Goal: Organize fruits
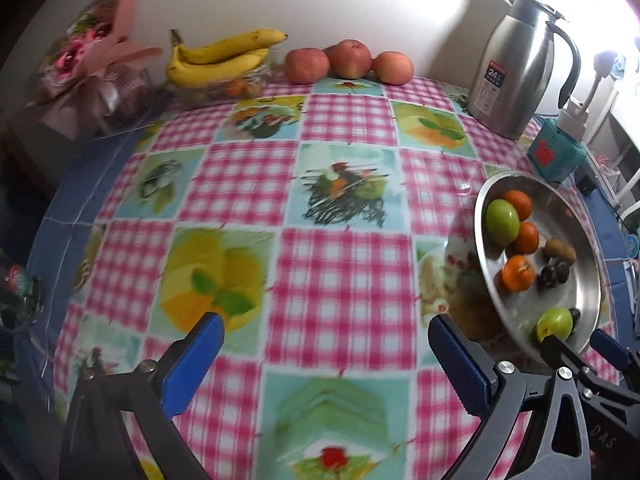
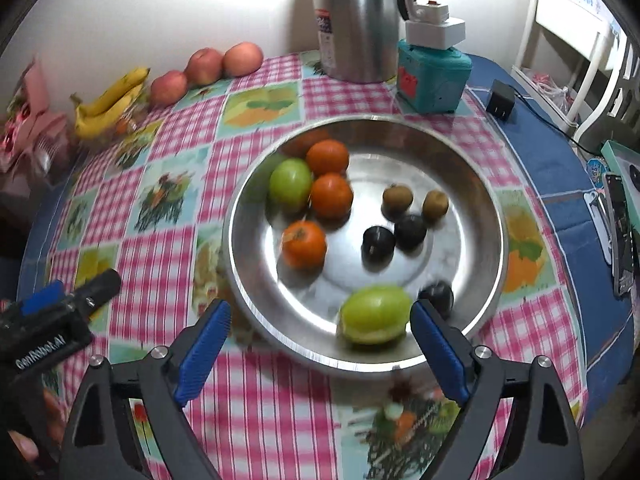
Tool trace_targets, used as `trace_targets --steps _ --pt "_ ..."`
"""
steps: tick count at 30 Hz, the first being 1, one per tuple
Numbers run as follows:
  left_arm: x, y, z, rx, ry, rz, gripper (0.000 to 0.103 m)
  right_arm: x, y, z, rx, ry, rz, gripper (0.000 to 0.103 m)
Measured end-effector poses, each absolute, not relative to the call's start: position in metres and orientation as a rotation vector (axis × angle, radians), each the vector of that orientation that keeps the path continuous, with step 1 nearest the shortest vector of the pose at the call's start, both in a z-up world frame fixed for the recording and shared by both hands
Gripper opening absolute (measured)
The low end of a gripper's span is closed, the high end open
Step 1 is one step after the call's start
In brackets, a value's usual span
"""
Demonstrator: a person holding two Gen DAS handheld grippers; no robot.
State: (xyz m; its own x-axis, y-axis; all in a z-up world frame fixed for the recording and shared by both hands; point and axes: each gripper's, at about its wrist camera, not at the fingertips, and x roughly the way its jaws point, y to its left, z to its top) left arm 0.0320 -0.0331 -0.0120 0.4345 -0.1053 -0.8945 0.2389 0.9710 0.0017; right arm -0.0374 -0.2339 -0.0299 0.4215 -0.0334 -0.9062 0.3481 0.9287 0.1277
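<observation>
Steel bowl (image 2: 256, 322) sits on the desk (image 2: 248, 408), which wears a pink-checked cloth with fruit pictures. In the bowl lie three orange fruits (image 2: 304, 244), bunched with a green fruit (image 2: 290, 185) on the left side, two brown kiwis (image 2: 397, 199) toward the right, and two dark plums (image 2: 378, 243) just below the kiwis. A second green fruit (image 2: 376, 314) rests against the near wall of the bowl, with a third dark plum (image 2: 438, 294) just beside it.

Both tongs are released, with nothing pressed between their blue pads. The right tongs (image 2: 320, 344) hang over the near rim of the bowl; the near green fruit lies between the pads, closer to the right one, and I cannot tell whether it touches that pad. The left tongs (image 1: 326, 354) hang over bare cloth, well to the left of the bowl (image 1: 486, 280), with only cloth between them.

At the far edge of the desk, by the wall, stand bananas (image 1: 218, 56) on a glass dish, three apples (image 1: 348, 60) in a row, and a steel jug (image 1: 516, 64). A teal box (image 2: 432, 76) sits near the jug, behind the bowl.
</observation>
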Motion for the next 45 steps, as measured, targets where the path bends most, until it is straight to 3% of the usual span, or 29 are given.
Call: trace_targets --steps 13,45 --pt "0.019 -0.023 -0.005 0.173 1.105 -0.151 0.103 -0.051 -0.223 -0.008 0.261 1.039 -0.256 0.091" --pt "0.018 -0.023 -0.005 0.156 1.134 -0.172 0.103 -0.05 -0.219 -0.013 0.251 1.061 -0.233 0.091"
